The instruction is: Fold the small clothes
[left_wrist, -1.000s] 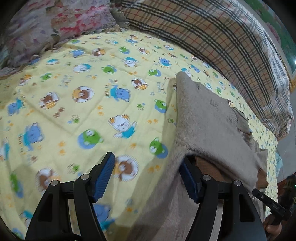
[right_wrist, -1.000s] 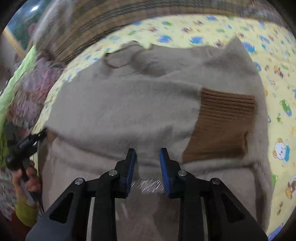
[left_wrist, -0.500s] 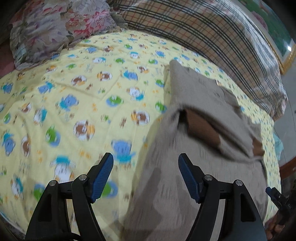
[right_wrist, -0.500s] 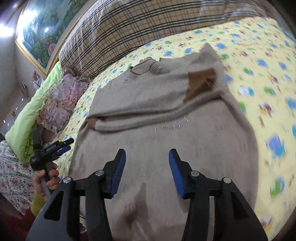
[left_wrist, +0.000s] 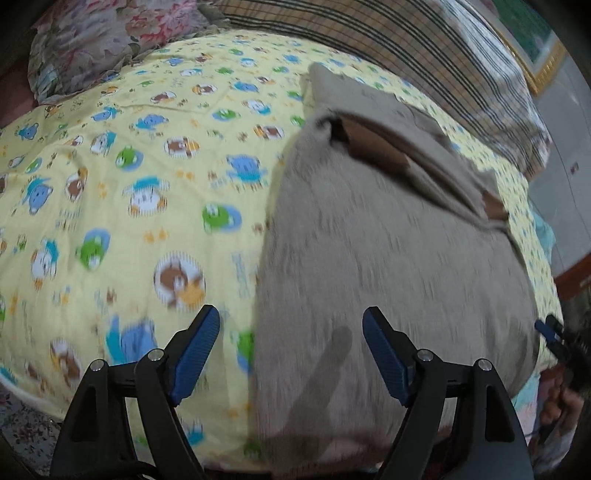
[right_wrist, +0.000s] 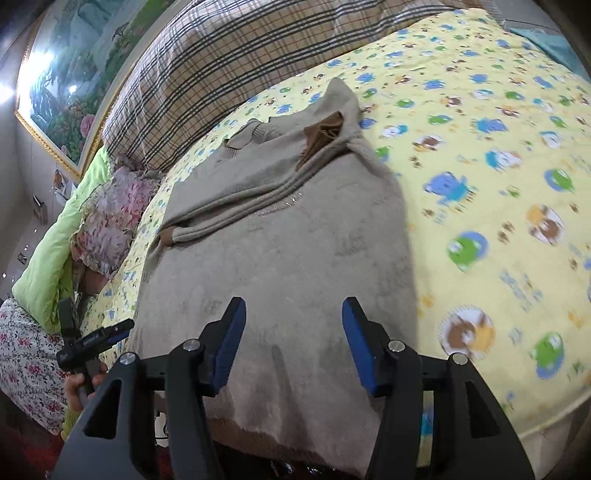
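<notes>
Both tongs, left [left_wrist: 290,345] and right [right_wrist: 293,338], have pulled back off the sweater [right_wrist: 280,240] (sleeves folded, frame centre), jaws just opened, empty.

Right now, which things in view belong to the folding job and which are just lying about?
Job:
- beige sweater, sleeves folded across its chest
- left hand-held gripper, open
- right hand-held gripper, open, nothing between the pads

Lying about:
- floral pillow
- plaid blanket
- green quilt
</notes>
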`<state>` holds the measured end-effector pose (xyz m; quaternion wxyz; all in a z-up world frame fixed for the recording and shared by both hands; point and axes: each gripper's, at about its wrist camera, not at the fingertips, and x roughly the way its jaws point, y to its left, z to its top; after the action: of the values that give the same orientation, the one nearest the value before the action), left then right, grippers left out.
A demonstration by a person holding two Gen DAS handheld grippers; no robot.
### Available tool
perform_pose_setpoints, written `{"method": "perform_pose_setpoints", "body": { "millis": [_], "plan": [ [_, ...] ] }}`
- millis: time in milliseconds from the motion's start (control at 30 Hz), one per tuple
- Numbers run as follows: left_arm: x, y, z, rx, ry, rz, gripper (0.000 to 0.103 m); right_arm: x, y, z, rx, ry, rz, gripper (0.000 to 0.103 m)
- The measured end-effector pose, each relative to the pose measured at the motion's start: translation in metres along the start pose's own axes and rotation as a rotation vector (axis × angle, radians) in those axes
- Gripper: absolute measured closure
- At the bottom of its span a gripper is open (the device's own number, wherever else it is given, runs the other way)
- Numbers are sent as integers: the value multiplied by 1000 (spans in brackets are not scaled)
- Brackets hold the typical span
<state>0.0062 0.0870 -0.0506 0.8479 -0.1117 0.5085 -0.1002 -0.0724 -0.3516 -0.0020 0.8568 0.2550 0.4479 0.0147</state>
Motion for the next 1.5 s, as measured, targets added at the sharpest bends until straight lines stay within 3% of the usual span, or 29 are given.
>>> {"method": "perform_pose_setpoints", "body": {
  "millis": [400, 667, 767, 833, 900, 967, 1167, 1300, 1367, 1433, 1467, 1500],
  "plan": [
    [-13, 1, -73, 41, 54, -98, 16, -39, -32, -32, -12, -2, -6, 42],
    [-10, -4, -84, 39, 73, -190, 15, -42, -57, -58, -9, 54, 112, 42],
    [-11, -9, -89, 91, 56, -158, 23, -43, -60, -67, -14, 72, 146, 42],
    [-12, -8, -89, 112, 44, -144, 37, -39, -60, -72, -26, 99, 148, 42],
    [-13, -5, -88, 107, 44, -157, 65, -34, -57, -75, -51, 115, 166, 42],
    [-10, 0, -84, 76, 55, -184, 74, -26, -50, -77, -64, 117, 208, 40],
    [-4, 20, -83, -6, 80, -266, 71, -14, -40, -84, -102, 142, 288, 41],
    [-4, 4, -83, 48, 76, -247, 62, -14, -46, -86, -58, 123, 330, 41],
    [-4, -6, -85, 83, 75, -243, 63, -12, -41, -89, -59, 112, 336, 41],
    [-3, -8, -85, 97, 68, -231, 72, -10, -36, -93, -74, 116, 333, 48],
    [-3, -5, -85, 94, 67, -226, 83, -9, -37, -94, -75, 124, 324, 65],
    [-2, -1, -83, 83, 74, -235, 86, -6, -37, -94, -76, 137, 304, 92]
  ]
}}
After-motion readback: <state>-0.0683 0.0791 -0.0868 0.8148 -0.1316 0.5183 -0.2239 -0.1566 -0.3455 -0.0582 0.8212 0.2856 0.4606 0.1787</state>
